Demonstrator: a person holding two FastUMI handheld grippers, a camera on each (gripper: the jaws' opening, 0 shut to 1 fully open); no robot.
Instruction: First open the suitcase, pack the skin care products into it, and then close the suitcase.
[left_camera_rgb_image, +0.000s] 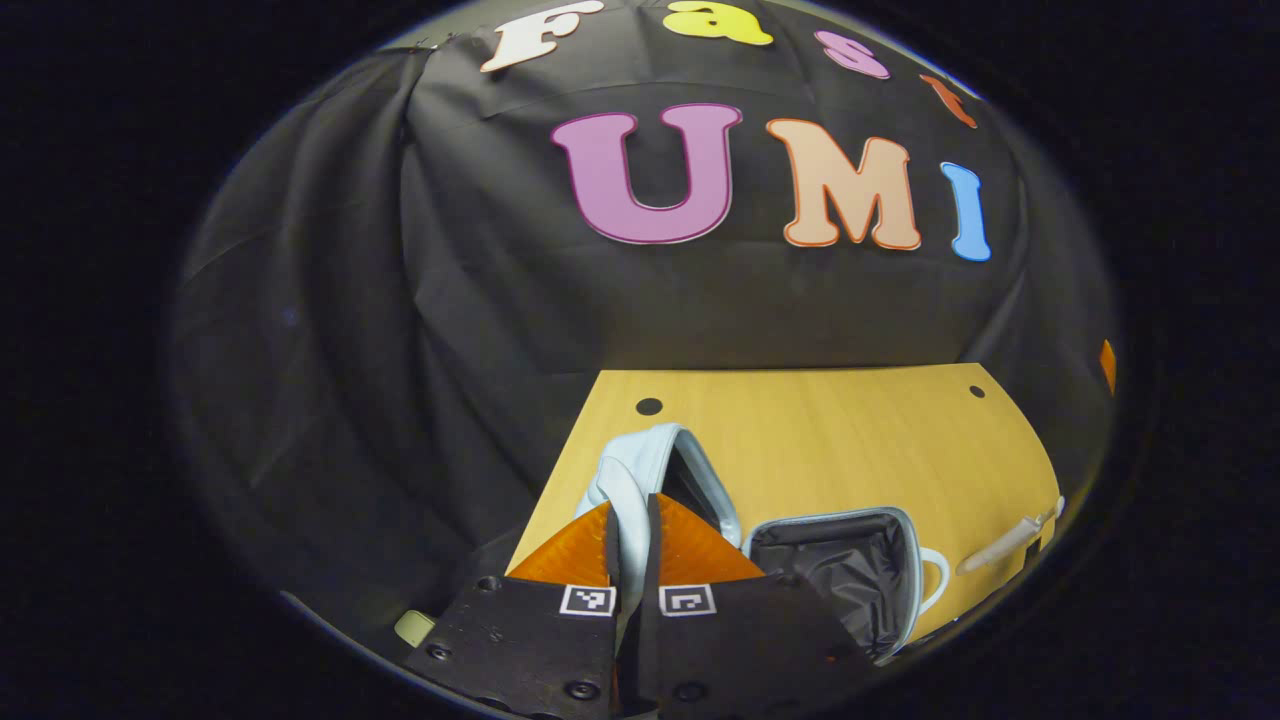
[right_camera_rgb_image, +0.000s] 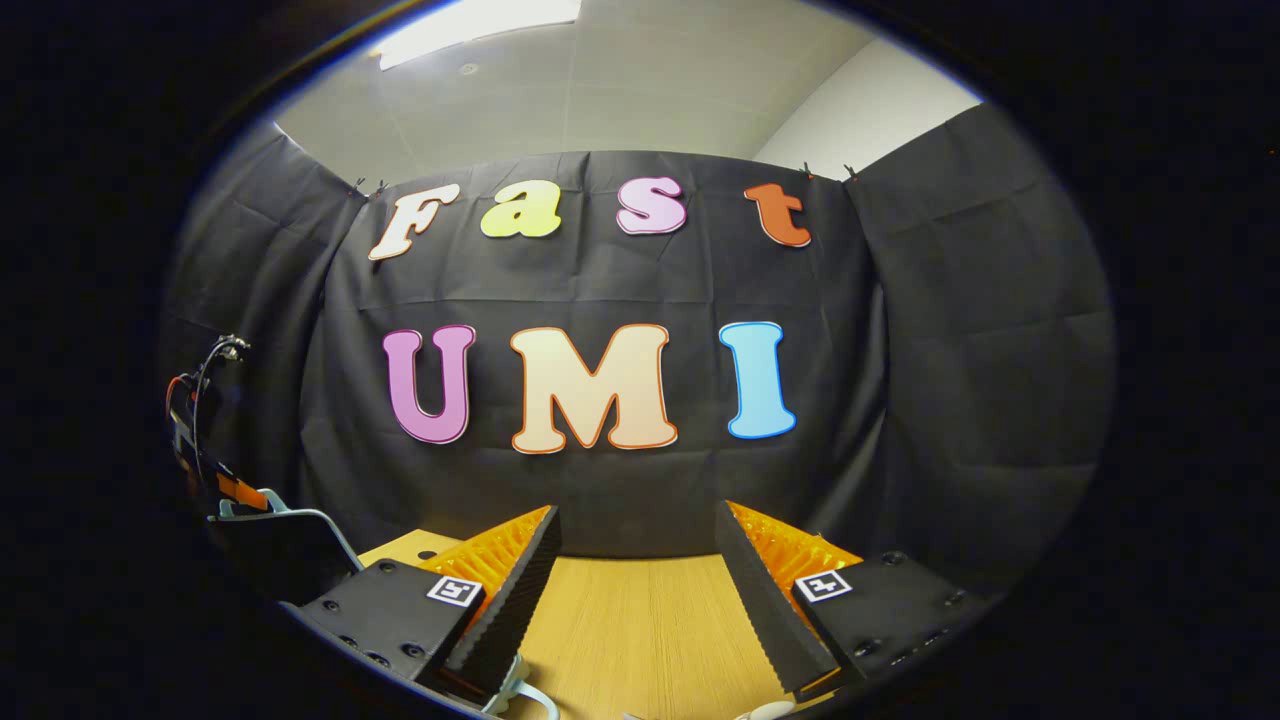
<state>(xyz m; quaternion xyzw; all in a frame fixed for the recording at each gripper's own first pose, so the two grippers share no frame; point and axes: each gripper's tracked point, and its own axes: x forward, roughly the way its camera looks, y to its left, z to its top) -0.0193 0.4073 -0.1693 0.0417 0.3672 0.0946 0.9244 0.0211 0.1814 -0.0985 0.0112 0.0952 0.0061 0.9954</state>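
Pinched between our left fingers (left_camera_rgb_image: 630, 555), the suitcase lid (left_camera_rgb_image: 640, 470) stands raised over the lined tray (left_camera_rgb_image: 835, 575) on the table (left_camera_rgb_image: 850, 440), so we judge opening nearly done, and our spread right fingers (right_camera_rgb_image: 635, 590) must next fetch the products.

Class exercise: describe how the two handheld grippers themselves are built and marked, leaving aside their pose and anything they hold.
Each gripper, left gripper and right gripper, has two wedge-shaped fingers on flat black screwed plates, each plate bearing a small square black-and-white marker. The right one's inner faces are ridged.
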